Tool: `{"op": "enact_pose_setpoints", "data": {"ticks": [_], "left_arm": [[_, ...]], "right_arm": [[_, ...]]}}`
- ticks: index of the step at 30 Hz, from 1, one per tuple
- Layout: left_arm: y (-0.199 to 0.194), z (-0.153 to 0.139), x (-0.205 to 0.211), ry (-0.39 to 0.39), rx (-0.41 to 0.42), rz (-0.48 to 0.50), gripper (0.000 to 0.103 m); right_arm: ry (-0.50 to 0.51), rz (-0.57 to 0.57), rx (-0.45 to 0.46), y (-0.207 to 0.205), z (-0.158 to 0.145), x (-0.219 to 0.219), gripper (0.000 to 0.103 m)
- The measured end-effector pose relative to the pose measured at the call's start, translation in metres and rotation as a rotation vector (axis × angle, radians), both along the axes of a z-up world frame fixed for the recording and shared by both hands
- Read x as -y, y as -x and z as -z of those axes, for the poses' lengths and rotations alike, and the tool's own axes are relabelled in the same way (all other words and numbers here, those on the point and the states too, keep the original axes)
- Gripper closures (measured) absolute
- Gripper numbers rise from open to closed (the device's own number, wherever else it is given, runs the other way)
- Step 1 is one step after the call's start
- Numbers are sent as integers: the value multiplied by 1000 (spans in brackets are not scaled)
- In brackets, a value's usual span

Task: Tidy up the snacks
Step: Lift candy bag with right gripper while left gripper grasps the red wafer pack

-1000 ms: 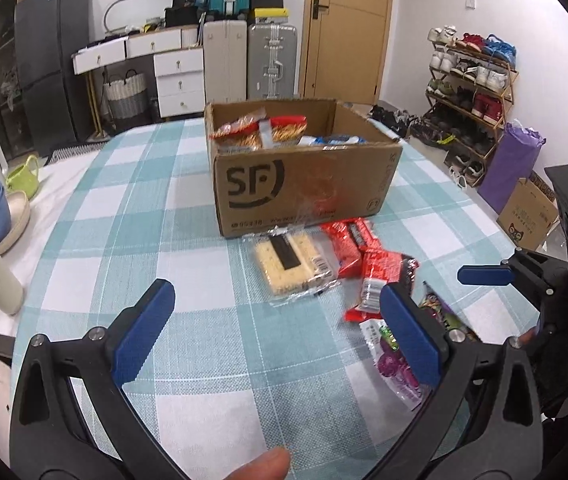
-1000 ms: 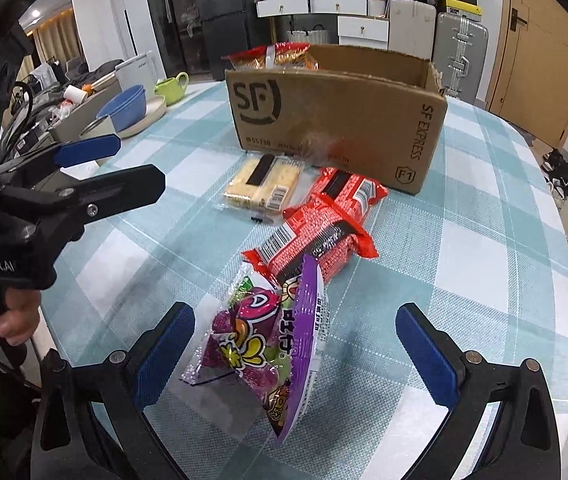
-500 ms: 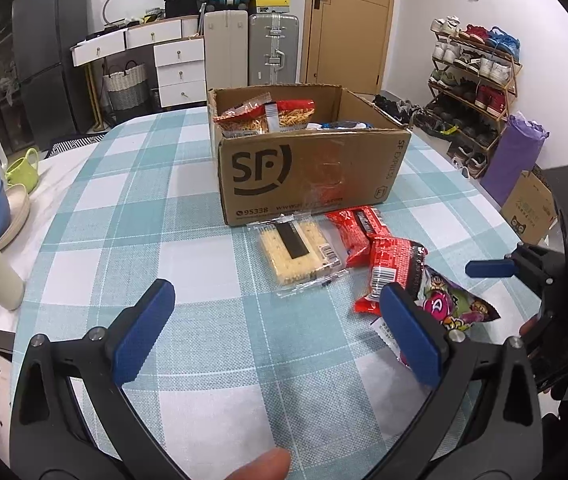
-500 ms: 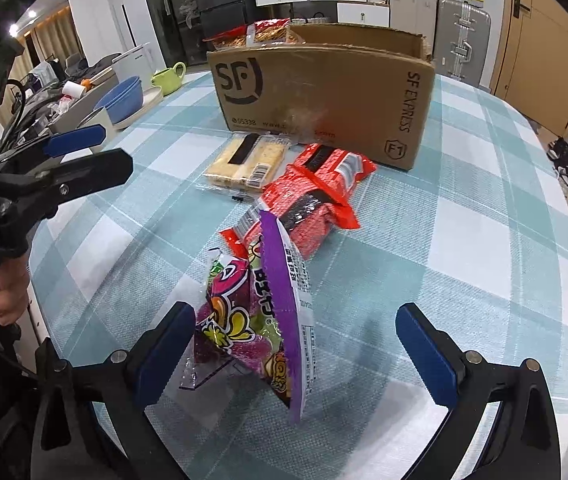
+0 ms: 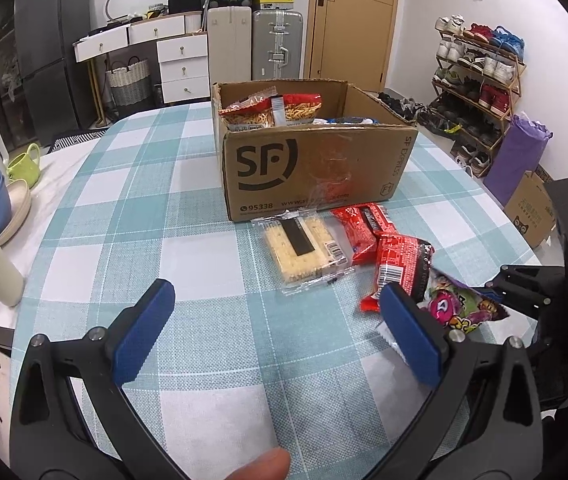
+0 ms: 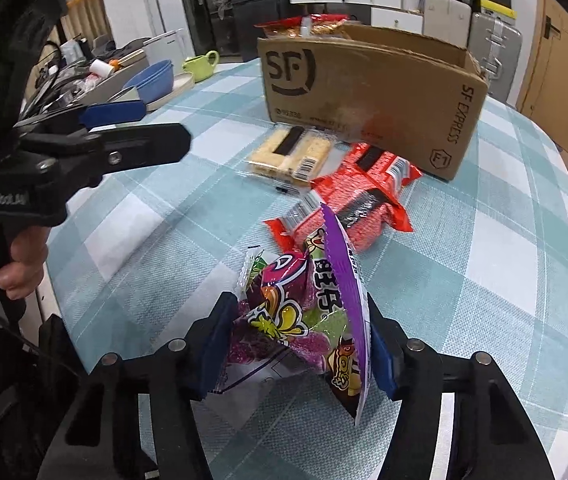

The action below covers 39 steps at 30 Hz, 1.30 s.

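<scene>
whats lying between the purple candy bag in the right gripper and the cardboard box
Two red snack packets lie between the purple candy bag, pinched in the right gripper, and the brown cardboard box. The right wrist view shows it best; a clear cracker pack sits beside them.

Left gripper (image 5: 276,328) hovers, jaws wide, over the tablecloth (image 5: 132,208). Cracker pack (image 5: 303,248) and red packets (image 5: 379,236) lie before the box (image 5: 315,168).
</scene>
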<state>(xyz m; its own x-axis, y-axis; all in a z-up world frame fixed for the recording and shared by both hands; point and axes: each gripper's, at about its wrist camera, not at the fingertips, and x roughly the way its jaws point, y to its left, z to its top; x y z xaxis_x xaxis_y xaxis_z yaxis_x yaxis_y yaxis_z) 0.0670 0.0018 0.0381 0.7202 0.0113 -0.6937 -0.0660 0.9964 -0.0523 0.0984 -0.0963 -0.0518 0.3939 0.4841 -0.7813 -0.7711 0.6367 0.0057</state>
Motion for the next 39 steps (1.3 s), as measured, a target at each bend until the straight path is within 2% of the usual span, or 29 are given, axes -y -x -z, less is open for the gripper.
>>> {"op": "enact_pose_setpoints", "data": {"ticks": [6, 15, 23, 27, 34, 39], "left_arm": [[0, 0, 1, -4, 2, -1, 1], [1, 1, 3, 9, 0, 1, 1], [-4, 9, 18, -6, -17, 30, 1], [-8, 15, 27, 5, -5, 60, 1], [-31, 34, 44, 70, -58, 95, 1], [-45, 44, 64, 58, -56, 143, 1]], "right_arm": [[-53, 9, 27, 0, -17, 12, 45], [-188, 105, 114, -10, -54, 51, 44], [-277, 175, 177, -14, -74, 73, 44], [-269, 216, 207, -20, -75, 84, 44], [-293, 239, 172, -31, -71, 97, 44], [-288, 234, 182, -29, -72, 101, 44]]}}
